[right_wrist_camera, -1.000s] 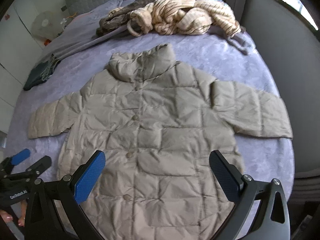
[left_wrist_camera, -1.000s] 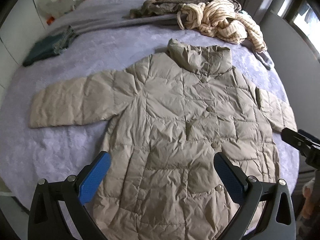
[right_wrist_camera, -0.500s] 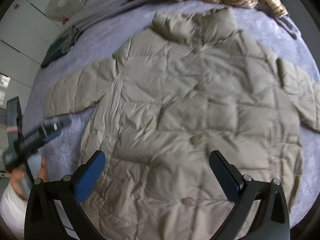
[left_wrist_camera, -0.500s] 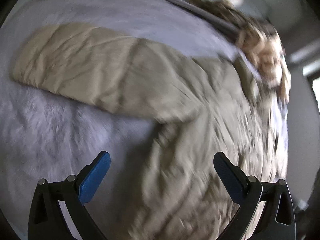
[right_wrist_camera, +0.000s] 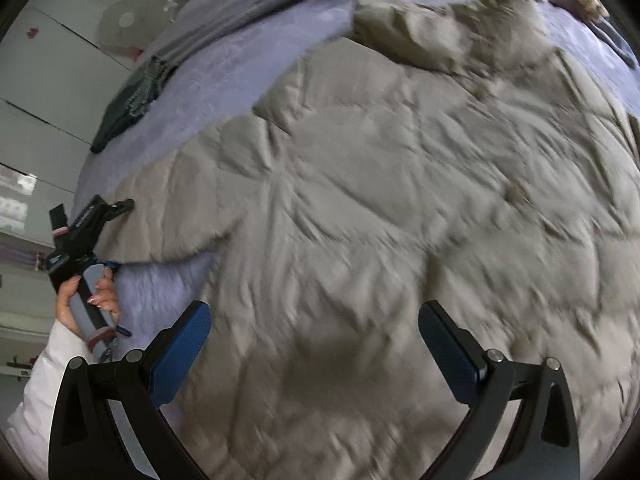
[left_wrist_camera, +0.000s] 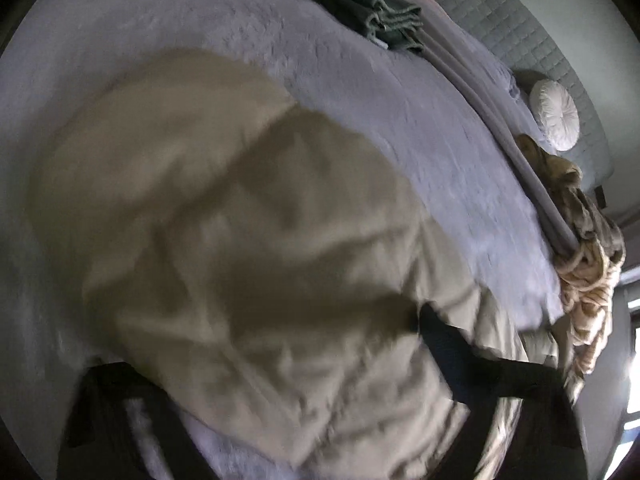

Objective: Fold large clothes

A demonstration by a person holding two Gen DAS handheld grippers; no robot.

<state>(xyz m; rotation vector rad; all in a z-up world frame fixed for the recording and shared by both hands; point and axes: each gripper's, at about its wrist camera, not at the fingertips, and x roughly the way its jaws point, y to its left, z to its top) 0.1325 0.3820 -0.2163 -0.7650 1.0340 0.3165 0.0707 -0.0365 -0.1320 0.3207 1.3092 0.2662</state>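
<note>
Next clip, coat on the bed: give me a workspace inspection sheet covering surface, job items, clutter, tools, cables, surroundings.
Surface: bed with lavender cover, soft and wrinkled.
Job's things: beige quilted coat spread front up, buttoned, collar toward the far end; one sleeve lies out to the side.
Clutter: folded dark green cloth; heap of striped and brown clothes; round white cushion; grey blanket strip.
Grippers: left tool, hand-held, at the sleeve end, jaws closing with the sleeve between them; right tool wide open above the coat's lower front.
Cables: nothing seen.
Surroundings: white cabinets, white fan, quilted headboard.
</note>
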